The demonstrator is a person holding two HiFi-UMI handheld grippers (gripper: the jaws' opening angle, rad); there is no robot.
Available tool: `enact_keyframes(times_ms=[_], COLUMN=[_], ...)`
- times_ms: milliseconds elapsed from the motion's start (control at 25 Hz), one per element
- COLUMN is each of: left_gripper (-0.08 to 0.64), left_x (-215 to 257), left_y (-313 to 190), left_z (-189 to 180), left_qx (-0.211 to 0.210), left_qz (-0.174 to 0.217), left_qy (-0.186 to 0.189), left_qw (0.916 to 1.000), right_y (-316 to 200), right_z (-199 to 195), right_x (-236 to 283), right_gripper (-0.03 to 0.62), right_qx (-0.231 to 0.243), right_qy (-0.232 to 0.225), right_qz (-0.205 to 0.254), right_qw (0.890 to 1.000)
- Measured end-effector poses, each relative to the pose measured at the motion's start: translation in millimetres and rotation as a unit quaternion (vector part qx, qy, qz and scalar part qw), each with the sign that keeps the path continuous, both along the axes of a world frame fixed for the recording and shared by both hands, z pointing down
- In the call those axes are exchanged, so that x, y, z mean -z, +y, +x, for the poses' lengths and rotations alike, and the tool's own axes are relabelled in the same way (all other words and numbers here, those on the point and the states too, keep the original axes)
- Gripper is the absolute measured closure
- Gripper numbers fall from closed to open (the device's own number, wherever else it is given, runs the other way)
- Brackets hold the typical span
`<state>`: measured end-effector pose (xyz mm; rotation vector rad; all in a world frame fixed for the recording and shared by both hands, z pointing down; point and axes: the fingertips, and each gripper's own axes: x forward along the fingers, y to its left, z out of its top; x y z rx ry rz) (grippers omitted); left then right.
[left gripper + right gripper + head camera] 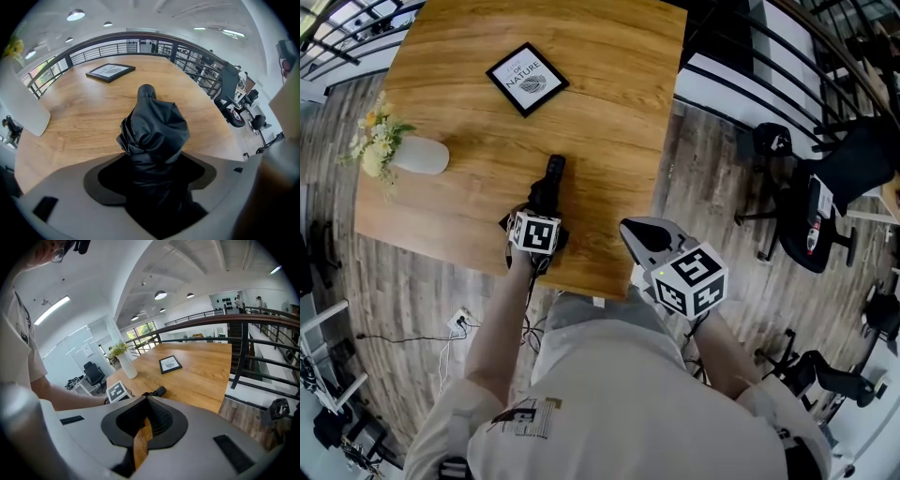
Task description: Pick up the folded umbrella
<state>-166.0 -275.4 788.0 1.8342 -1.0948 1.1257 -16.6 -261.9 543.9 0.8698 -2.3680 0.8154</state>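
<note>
Inventory of the wooden table (609, 94): one folded umbrella (549, 186), one framed picture (526, 79) and one white vase (420, 156) holding one bunch of yellow and white flowers (375, 139).

Two grippers are held, one in each hand of one person.

The left gripper (534, 212) is clamped on the umbrella. In the left gripper view the bunched black fabric (152, 131) fills the space between the jaws, and the rounded handle end projects beyond them toward 12 o'clock. Whether the umbrella rests on the table or is raised off it cannot be determined.

In the head view the umbrella is located near the middle of the table's near half. The framed picture is seen at 12 o'clock from it, well apart, and the vase at 9 o'clock, near the table's left edge.

The right gripper (636, 232) is held at 4 o'clock from the left gripper, at the table's near right corner. Its jaws (147, 420) are pressed almost together, with only a thin slit left. Nothing is gripped; only table wood is seen through the slit.
</note>
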Motion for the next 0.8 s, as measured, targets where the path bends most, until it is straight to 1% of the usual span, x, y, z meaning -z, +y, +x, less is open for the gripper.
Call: enact_keyframes(times_ms=[120,240,320,400,480,600,680,800], left_gripper=[0.218,0.258,0.268,0.270,0.273,0.273,0.273,0.275], left_x=[-1,1,0,9,36,85,120,183], left_y=[2,2,1,-2,-8,-18,-26,-42], left_z=[1,0,-2,-4,1,11,14,14], left_qx=[-0.006,-0.007,0.001,0.019,0.036,0.052,0.062,0.068], left_qz=[0.002,0.005,0.005,0.018,0.045,0.094,0.127,0.186], left_qy=[-0.008,-0.005,0.003,0.011,0.026,0.053,0.073,0.098], left_qw=[1.0000,1.0000,1.0000,0.9996,0.9980,0.9928,0.9872,0.9753], right_y=[4,6,6,5,4,1,-2,-11], right_z=[3,4,5,8,11,19,23,28], right_x=[-1,0,3,9,18,35,52,89], right_gripper=[0.565,0.565,0.565,0.565,0.565,0.565,0.565,0.565], right_qx=[0.002,0.003,0.001,-0.004,-0.011,-0.019,-0.026,-0.042], right_qy=[0.000,0.000,-0.002,-0.007,-0.017,-0.028,-0.036,-0.053], right_qz=[-0.001,0.001,0.006,0.013,0.019,0.038,0.059,0.096], right_qw=[1.000,1.000,1.000,1.000,1.000,0.999,0.997,0.993])
